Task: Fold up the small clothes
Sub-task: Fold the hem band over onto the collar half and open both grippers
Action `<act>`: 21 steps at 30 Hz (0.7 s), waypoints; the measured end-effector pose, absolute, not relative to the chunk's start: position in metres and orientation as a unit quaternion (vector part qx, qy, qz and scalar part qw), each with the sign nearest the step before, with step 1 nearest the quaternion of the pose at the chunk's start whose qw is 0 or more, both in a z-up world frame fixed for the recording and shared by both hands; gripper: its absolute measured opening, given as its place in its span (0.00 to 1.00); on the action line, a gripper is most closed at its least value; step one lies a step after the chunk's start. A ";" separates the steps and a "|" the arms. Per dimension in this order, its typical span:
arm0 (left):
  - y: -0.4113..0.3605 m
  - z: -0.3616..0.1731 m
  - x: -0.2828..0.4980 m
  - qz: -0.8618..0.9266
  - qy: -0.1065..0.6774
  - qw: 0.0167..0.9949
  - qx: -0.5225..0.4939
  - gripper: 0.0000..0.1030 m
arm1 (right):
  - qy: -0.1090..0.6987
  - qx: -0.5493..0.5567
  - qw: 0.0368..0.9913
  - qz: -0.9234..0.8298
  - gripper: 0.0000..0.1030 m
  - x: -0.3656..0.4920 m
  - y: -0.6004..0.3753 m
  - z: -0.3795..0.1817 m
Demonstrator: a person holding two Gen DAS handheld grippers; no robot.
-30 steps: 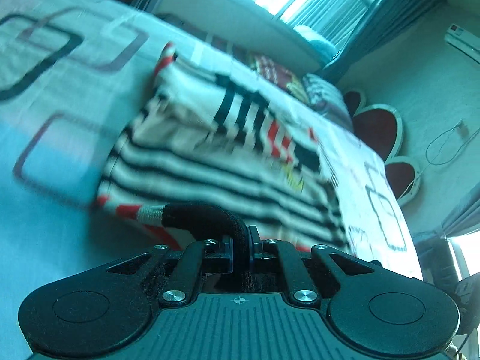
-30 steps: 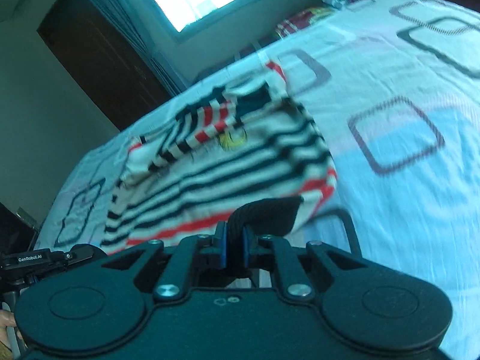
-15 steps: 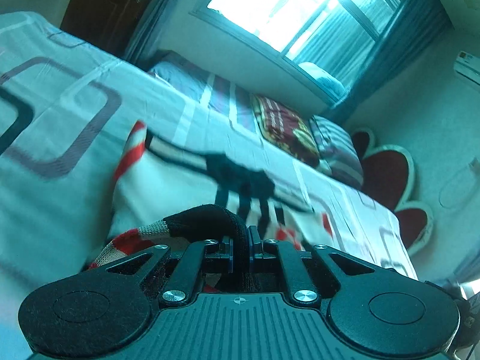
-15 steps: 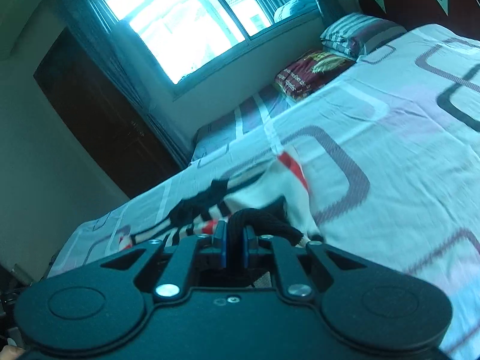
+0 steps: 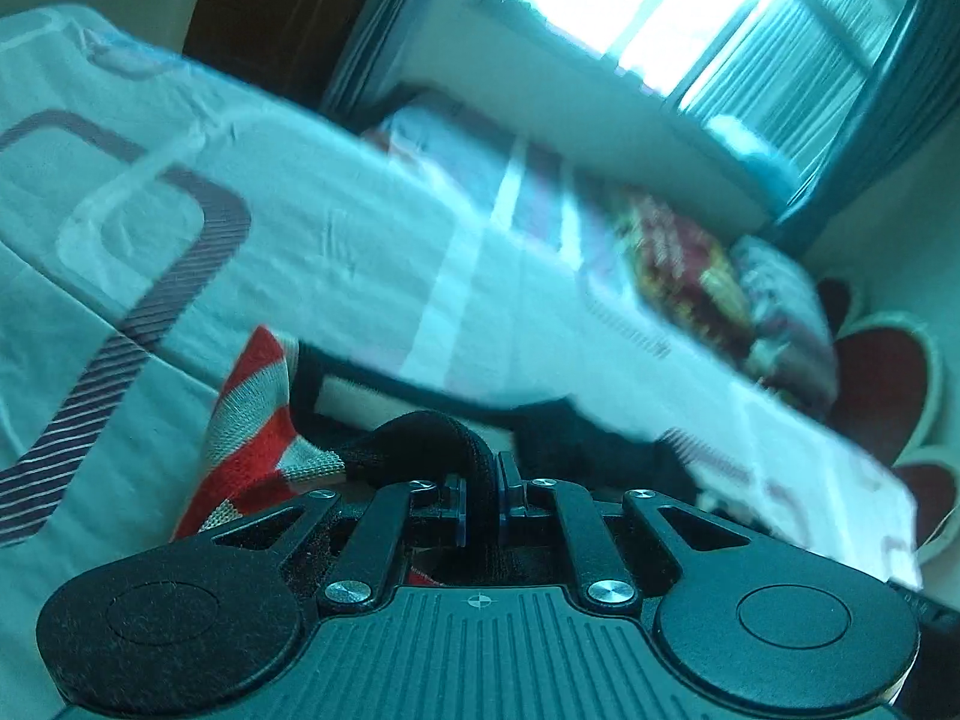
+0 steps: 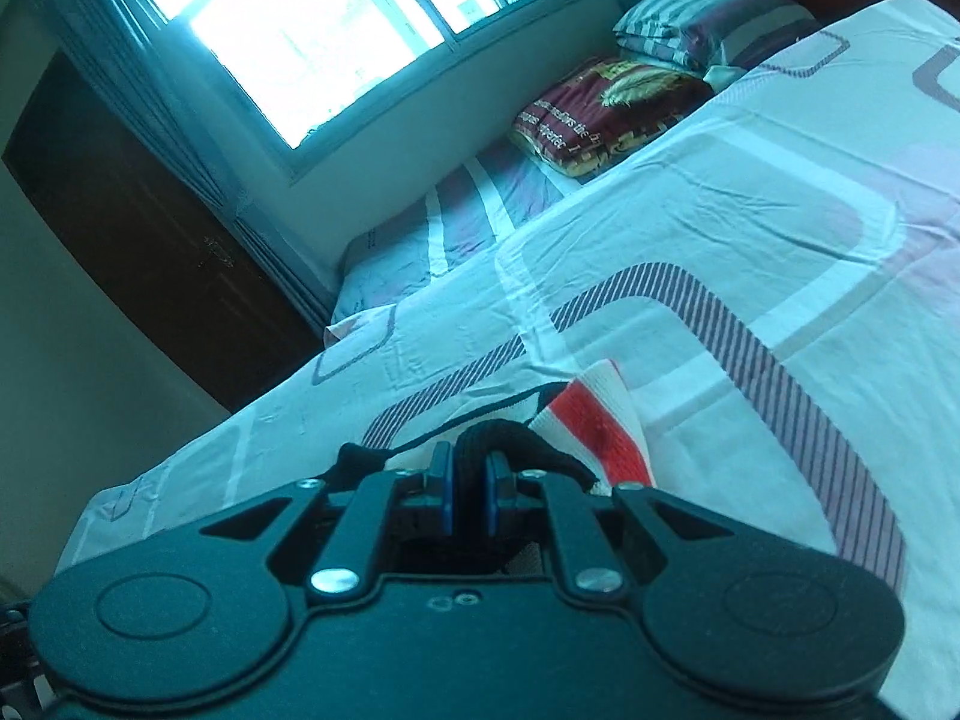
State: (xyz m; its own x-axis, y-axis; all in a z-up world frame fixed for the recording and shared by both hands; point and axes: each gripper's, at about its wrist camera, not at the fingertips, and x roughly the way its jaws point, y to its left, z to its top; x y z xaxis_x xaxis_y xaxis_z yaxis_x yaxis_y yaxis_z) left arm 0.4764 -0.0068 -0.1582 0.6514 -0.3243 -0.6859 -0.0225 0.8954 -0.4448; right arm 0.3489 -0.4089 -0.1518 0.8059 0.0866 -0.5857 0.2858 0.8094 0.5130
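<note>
A small striped knit garment (image 5: 252, 414), white with black and red bands, lies on the bed close in front of both grippers. My left gripper (image 5: 480, 495) is shut on its black hem, which bulges up between the jaws. My right gripper (image 6: 469, 489) is shut on the black hem at the other corner, next to a red and white band (image 6: 600, 420). Most of the garment is hidden behind the gripper bodies. The left wrist view is blurred.
The bed sheet (image 6: 750, 228) is white with purple rounded-square outlines. A red patterned pillow (image 6: 606, 114) and a striped pillow (image 6: 690, 24) lie at the head of the bed under a bright window (image 6: 324, 30). A dark wooden door (image 6: 138, 252) stands on the left.
Both grippers have carried the hem forward over the garment and tilted up. The striped body that filled both views has dropped almost out of sight; the window and pillows now show.
</note>
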 end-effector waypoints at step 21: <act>-0.049 -0.155 0.476 -0.073 0.386 0.915 -0.086 0.91 | 0.332 0.052 0.942 -0.025 0.36 0.375 -0.329 -0.145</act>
State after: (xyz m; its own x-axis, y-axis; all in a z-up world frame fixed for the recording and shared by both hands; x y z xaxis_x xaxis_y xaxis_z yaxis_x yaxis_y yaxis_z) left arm 0.4758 -0.0486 -0.1554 0.6907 -0.1994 -0.6951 0.0669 0.9747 -0.2132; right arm 0.3754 -0.3294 -0.1449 0.7784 -0.0132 -0.6276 0.0816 0.9934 0.0803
